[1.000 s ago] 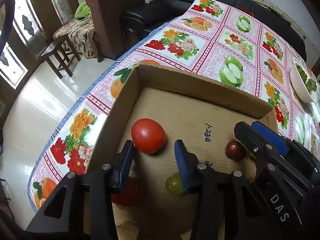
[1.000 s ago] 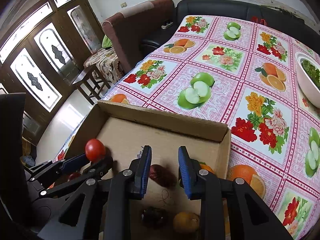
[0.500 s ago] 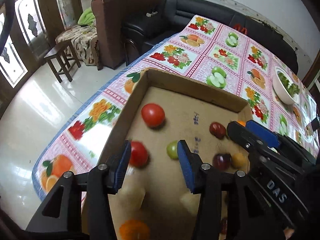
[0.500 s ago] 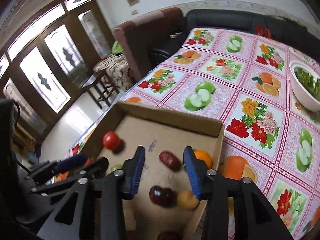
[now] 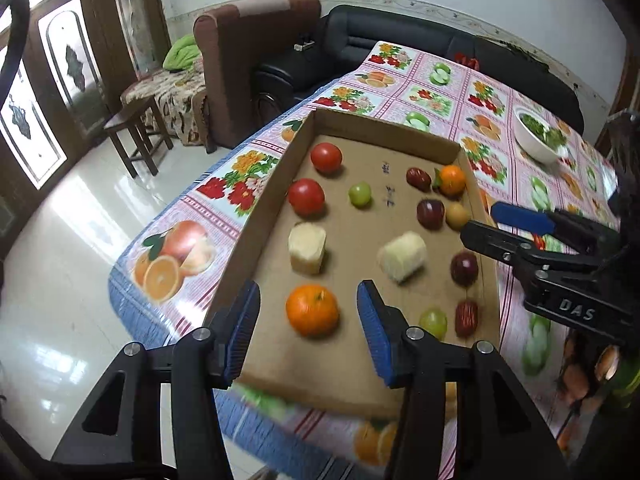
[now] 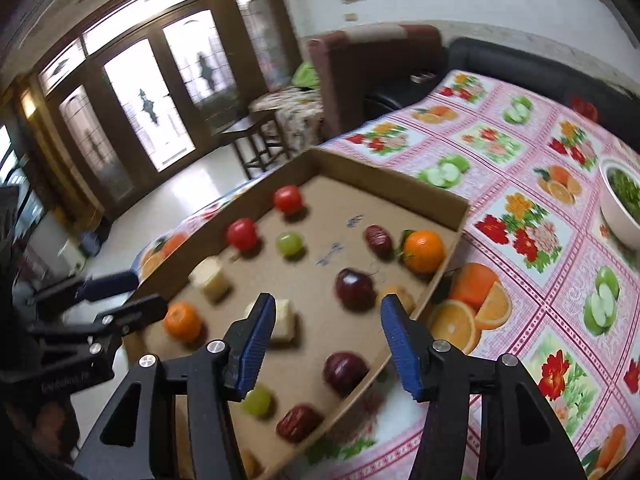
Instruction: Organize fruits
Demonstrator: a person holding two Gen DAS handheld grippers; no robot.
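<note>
A shallow cardboard box (image 5: 384, 128) (image 6: 384, 176) on the table holds loose fruit: two red tomatoes (image 5: 326, 157) (image 6: 242, 233), an orange (image 5: 312, 310) (image 6: 182, 320) near the front, another orange (image 5: 452, 179) (image 6: 423, 250) at the far right, green grapes (image 5: 359, 194), dark plums (image 5: 430, 213) (image 6: 354, 283), red dates (image 5: 466, 318) and two pale cut chunks (image 5: 307, 247) (image 5: 402, 256). My left gripper (image 5: 308, 330) is open and empty above the box's near edge. My right gripper (image 6: 326, 344) is open and empty, and it also shows in the left wrist view (image 5: 500, 224).
The table carries a pink fruit-print cloth (image 6: 532, 216). A white bowl of greens (image 5: 536, 138) (image 6: 622, 204) stands at the far right. A brown armchair (image 5: 256, 52), a black sofa (image 5: 400, 44) and a wooden stool (image 5: 136, 132) stand beyond the table. More produce (image 5: 580, 376) lies right of the box.
Both grippers have pulled back and up from inside the box, so the whole box and far more fruit now show. Both stay open and empty.
</note>
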